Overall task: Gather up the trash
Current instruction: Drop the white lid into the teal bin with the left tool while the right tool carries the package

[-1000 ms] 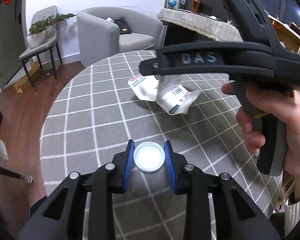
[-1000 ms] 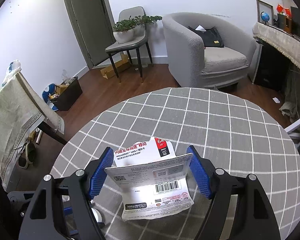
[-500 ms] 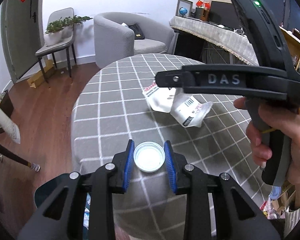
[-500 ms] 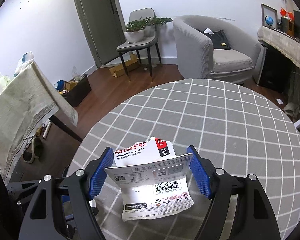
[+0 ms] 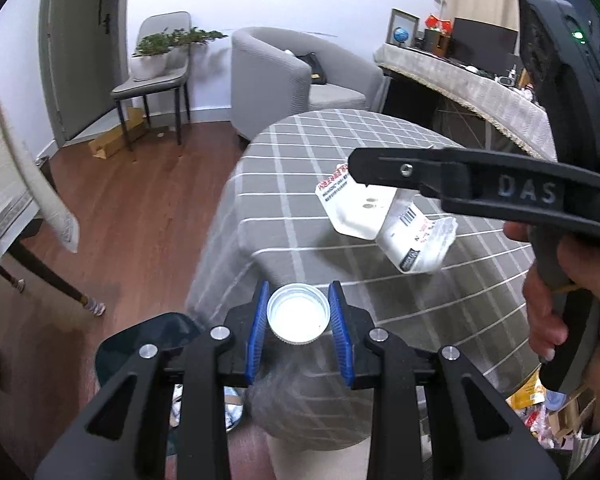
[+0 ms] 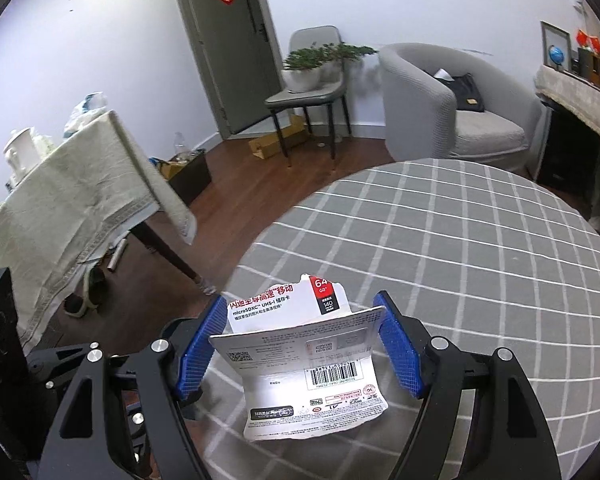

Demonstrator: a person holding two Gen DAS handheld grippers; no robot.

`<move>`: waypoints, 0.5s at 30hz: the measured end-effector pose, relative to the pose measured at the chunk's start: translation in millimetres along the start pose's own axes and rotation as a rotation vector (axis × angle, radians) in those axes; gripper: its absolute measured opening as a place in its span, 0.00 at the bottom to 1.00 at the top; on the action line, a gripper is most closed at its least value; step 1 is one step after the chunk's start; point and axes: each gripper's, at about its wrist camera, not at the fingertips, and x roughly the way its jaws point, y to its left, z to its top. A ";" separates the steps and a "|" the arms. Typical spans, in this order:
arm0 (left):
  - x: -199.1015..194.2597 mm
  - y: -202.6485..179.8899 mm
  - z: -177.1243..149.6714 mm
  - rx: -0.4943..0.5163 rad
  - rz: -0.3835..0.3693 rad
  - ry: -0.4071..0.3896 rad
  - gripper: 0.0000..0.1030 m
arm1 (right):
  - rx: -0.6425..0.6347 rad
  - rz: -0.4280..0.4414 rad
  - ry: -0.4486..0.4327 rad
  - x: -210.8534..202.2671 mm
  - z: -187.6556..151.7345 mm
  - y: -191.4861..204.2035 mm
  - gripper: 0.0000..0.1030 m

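Left claw (image 5: 298, 317) pinches bottle cap (image 5: 297, 313); right claw (image 6: 300, 350) clamps torn packaging (image 6: 304, 364) (both aloft).

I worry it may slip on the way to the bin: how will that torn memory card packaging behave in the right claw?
The packaging looks like thin card, folded and torn, so probably light and floppy. Pinched at its side edges by the right claw, it may buckle or slide out.

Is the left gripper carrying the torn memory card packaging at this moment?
No. The left gripper is clamped on a white bottle cap; the torn card packaging sits between the right gripper's blue pads.
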 end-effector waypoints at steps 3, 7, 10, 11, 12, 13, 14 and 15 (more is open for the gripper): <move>-3.2 15.0 -5.5 -0.012 0.027 0.002 0.32 | -0.016 0.024 0.000 3.3 -0.5 15.3 0.74; -8.2 37.6 -15.8 -0.035 0.057 0.007 0.32 | -0.045 0.046 0.004 11.1 2.8 37.2 0.74; -8.9 57.7 -22.7 -0.060 0.073 0.027 0.32 | -0.052 0.058 0.001 16.7 5.2 48.9 0.74; -9.0 65.8 -25.6 -0.067 0.082 0.034 0.32 | -0.053 0.065 0.004 21.0 6.6 53.1 0.74; -8.9 72.6 -28.0 -0.075 0.089 0.041 0.32 | -0.054 0.070 0.008 25.3 7.1 57.5 0.74; -9.2 77.7 -29.6 -0.081 0.093 0.048 0.32 | -0.055 0.074 0.011 29.4 7.8 61.1 0.74; -8.7 85.1 -32.2 -0.090 0.099 0.058 0.32 | -0.058 0.080 0.015 34.1 8.3 66.2 0.74; -8.7 91.1 -35.3 -0.095 0.106 0.067 0.32 | -0.060 0.084 0.018 37.0 8.3 70.7 0.74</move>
